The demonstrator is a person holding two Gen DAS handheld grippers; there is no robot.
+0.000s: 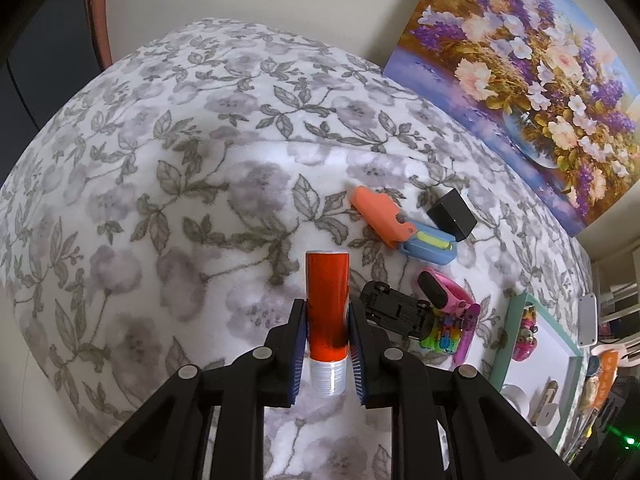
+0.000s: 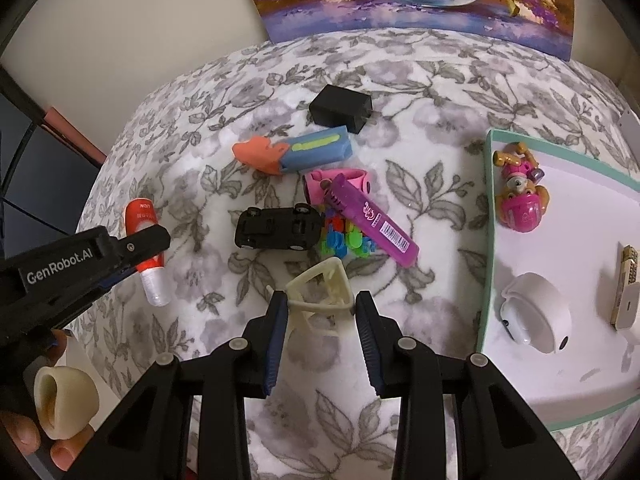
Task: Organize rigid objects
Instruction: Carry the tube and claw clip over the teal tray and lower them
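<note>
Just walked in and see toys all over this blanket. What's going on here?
A person is sorting small objects with two tools. The left hand-held gripper is shut on an orange tube. The right hand-held gripper brackets a cream plastic frame; whether it grips is unclear. A toy car and purple marker lie loose, while a pup figure already sits in the tray.

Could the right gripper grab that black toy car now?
Probably not yet: the right gripper already holds a cream frame piece. Otherwise the black toy car lies uncovered just ahead.
</note>
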